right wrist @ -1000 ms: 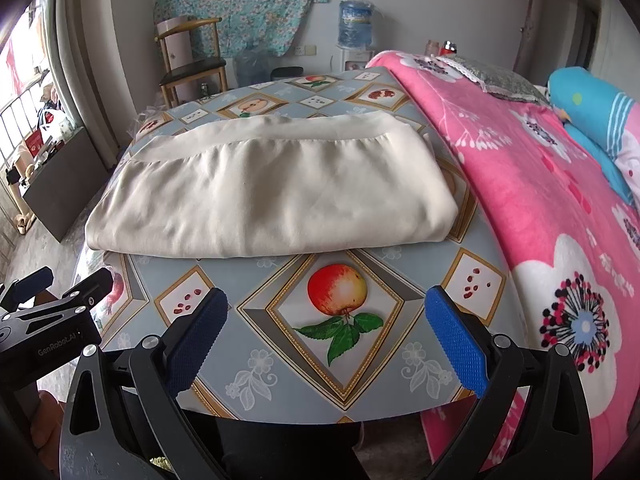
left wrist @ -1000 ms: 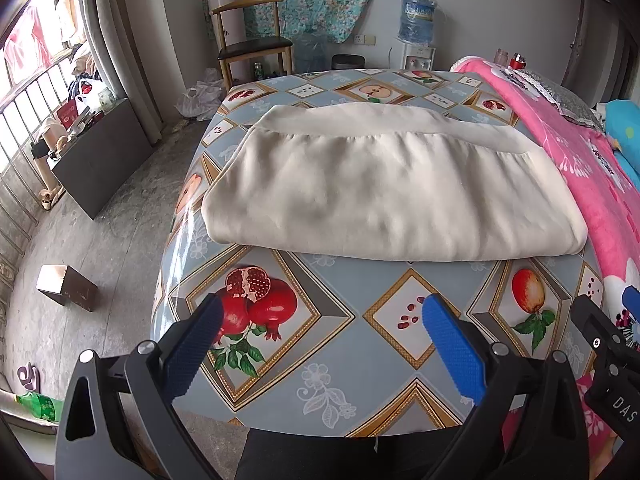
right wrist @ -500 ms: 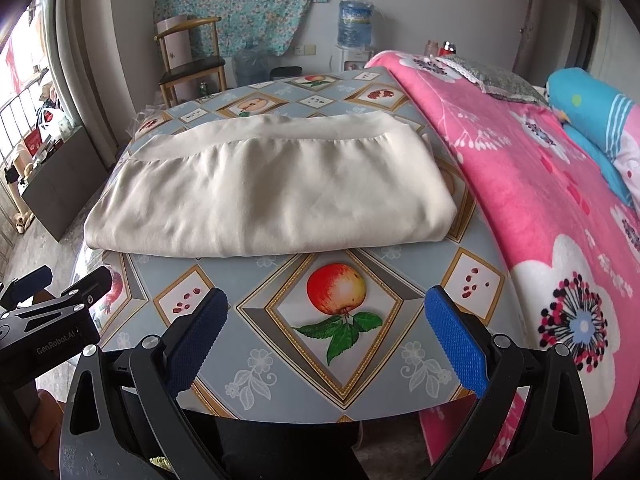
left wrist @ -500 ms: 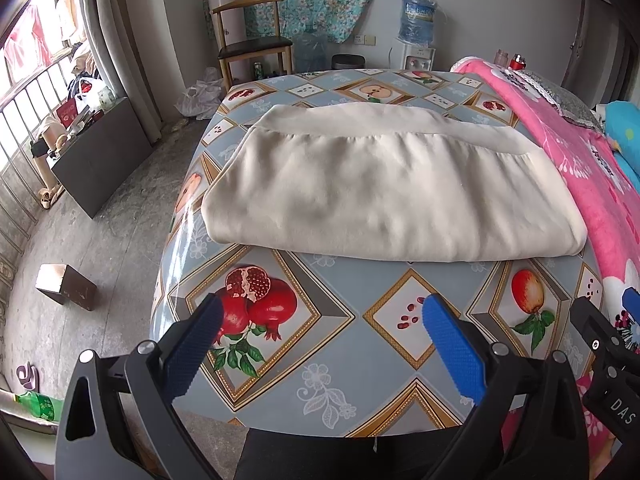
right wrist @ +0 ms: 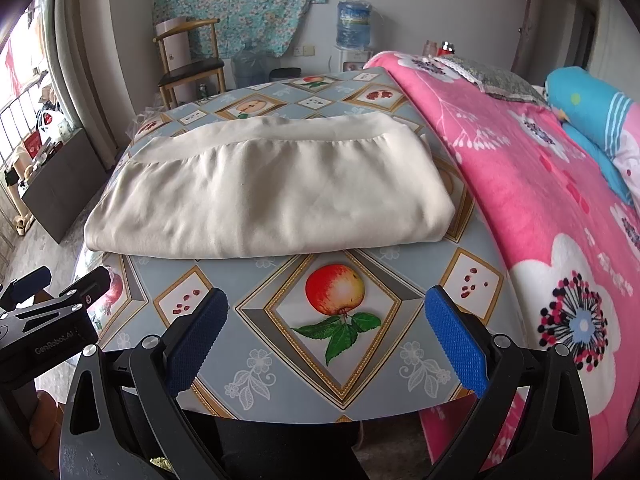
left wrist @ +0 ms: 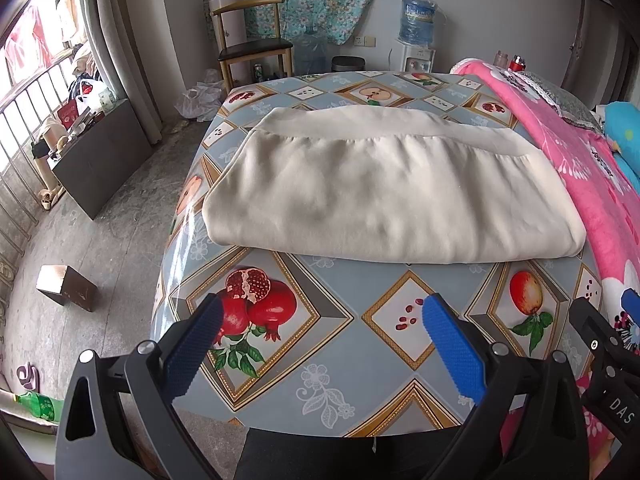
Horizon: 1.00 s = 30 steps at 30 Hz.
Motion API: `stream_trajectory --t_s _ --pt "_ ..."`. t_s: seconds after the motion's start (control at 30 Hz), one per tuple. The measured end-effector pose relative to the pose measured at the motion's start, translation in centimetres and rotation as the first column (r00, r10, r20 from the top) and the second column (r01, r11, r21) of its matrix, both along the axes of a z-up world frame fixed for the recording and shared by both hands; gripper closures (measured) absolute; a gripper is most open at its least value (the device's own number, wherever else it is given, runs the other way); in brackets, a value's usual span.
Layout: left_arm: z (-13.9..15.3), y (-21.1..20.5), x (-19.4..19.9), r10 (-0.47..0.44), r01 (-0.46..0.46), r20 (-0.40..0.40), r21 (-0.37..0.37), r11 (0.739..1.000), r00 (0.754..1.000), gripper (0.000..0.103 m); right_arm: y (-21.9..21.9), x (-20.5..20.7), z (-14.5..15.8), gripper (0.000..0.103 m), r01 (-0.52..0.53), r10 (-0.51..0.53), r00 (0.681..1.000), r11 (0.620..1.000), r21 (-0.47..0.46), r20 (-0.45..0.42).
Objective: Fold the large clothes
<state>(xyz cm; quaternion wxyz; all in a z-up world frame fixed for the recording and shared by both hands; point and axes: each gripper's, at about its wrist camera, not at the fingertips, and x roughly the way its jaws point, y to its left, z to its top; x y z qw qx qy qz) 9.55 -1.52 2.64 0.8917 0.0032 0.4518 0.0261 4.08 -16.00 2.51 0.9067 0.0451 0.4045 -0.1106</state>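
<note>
Nearest: L gripper, jaws wide apart, nothing between, blue pads over the near edge of the table, above the pomegranate print.
R gripper: same, jaws wide, empty, pads over the apple print; sits just beside the L unit, each showing at the other's frame edge.
Next out: bare strip of fruit-pattern oilcloth between both grippers and the cloth; no contact.
Mid: cream garment /, already folded into a thick flat bundle, lying straight ahead of both jaws. Long axis runs L–R across the table, i.e. square to the fingers' pointing direction. Rounded fold edge faces the grippers; banded hem on the far side. L end of bundle nearer L gripper, R end nearer R gripper; approx equal reach, so judged a two-hand move, one end each.
R of table: pink floral blanket, touching or close to the garment's R end; can't tell which.
Far: wooden chair, water dispenser w/ bottle, floral wall cloth.
Hidden/unclear: layer count inside bundle, garment type, underside, table legs; person's hands out of frame.
</note>
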Motion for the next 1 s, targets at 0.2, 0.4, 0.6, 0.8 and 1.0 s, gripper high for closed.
stream_trajectory --t_s 0.2,0.4,0.6,0.8,1.0 --pt "0.08 -0.05 -0.03 -0.001 0.001 0.002 0.002 1.0 1.0 0.005 0.0 0.0 -0.01 0.007 -0.001 0.001 1.0 1.0 -0.001 -0.001" --pt "0.15 -0.09 -0.06 0.0 0.0 0.002 0.003 1.0 1.0 0.005 -0.01 -0.06 -0.01 0.007 0.001 -0.001 1.0 1.0 -0.001 0.0" --pt "0.18 -0.05 -0.07 0.0 0.0 0.004 0.001 1.0 1.0 0.005 -0.01 -0.02 -0.02 0.007 -0.001 0.001 1.0 1.0 -0.002 0.0" --pt "0.22 -0.02 -0.06 0.0 0.0 0.005 0.0 1.0 1.0 0.005 0.02 0.02 -0.04 0.007 -0.002 0.002 1.0 1.0 0.001 -0.004" --pt "0.18 0.03 -0.02 0.0 0.0 0.005 -0.002 1.0 1.0 0.005 0.09 0.0 -0.01 0.007 -0.004 0.004 1.0 1.0 -0.005 -0.001"
